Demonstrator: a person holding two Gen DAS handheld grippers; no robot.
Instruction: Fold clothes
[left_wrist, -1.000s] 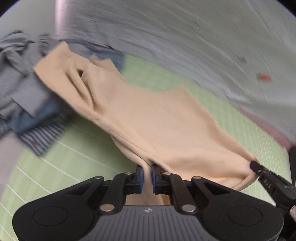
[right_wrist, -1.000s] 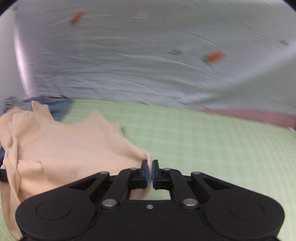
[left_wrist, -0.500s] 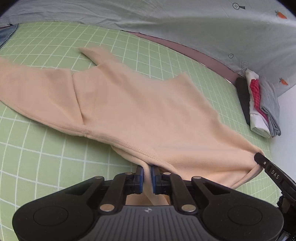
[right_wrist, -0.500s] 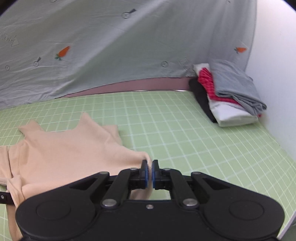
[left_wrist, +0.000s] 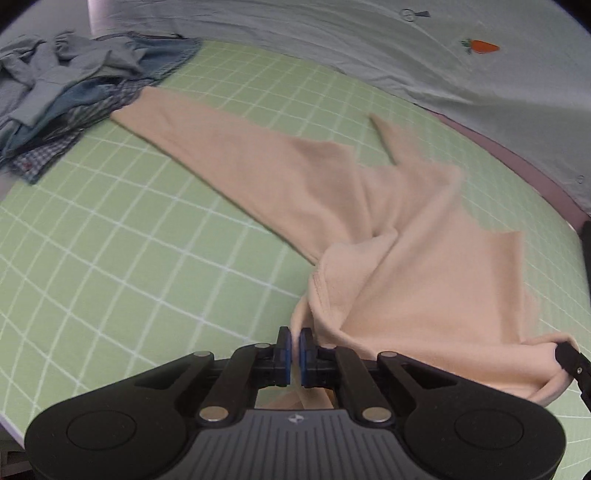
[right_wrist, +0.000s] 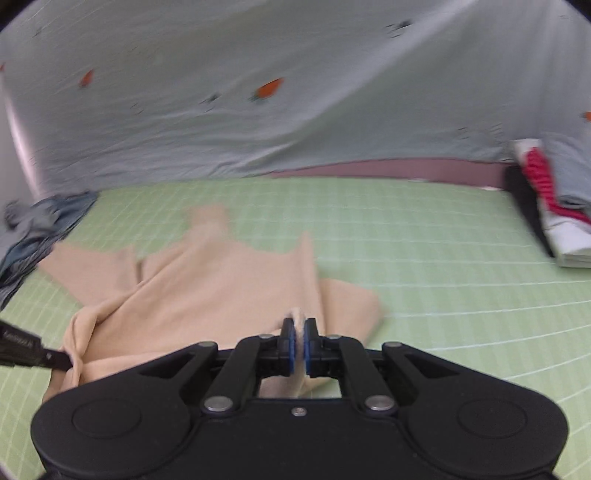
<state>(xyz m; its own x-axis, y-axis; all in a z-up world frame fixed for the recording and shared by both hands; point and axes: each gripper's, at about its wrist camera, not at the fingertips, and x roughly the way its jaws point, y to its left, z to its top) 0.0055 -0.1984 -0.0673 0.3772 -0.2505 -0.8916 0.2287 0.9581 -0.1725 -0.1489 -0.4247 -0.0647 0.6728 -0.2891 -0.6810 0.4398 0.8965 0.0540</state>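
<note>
Left gripper clamped on peach shirt hem; right gripper likewise clamped on shirt edge; spread across green mat.

Black tongs with blue pads, silver screws.

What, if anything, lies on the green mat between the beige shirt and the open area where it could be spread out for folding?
Nothing visible does. Both the left gripper and right gripper are shut on the beige shirt, and the green grid mat beside it is bare. The unfolded clothes pile and folded stack sit at opposite edges.
</note>
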